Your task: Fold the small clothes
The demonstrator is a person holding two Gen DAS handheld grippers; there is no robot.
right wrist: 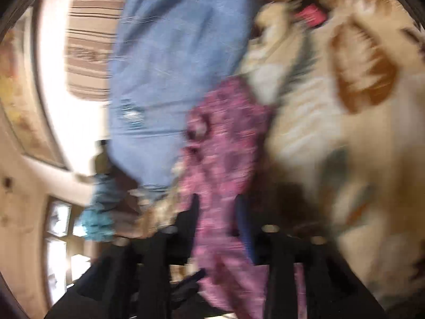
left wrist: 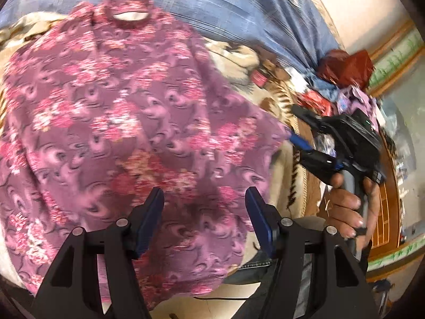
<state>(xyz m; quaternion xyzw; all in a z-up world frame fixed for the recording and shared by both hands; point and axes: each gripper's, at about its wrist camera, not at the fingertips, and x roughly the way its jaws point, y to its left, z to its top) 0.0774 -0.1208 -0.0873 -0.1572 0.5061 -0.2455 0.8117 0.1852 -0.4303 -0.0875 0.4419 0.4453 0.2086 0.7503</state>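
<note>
A pink and purple floral top [left wrist: 127, 111] lies spread on a cream and brown patterned blanket [left wrist: 233, 50], its neck hole [left wrist: 130, 16] at the far end. My left gripper [left wrist: 205, 218] hovers over the near part of the top, open, with nothing pinched between its blue pads. A hand [left wrist: 345, 202] holds my right gripper [left wrist: 294, 125] at the top's right corner, its jaws apart. The right wrist view is badly blurred; there the right gripper [right wrist: 217, 212] is open and the floral top [right wrist: 225, 138] runs loosely between its fingers.
A blue checked cloth [left wrist: 239, 2] covers the far side beyond the top. A heap of mixed clothes [left wrist: 342, 79], red and blue among them, sits at the right. Wooden furniture [left wrist: 385, 207] stands past the blanket's right edge.
</note>
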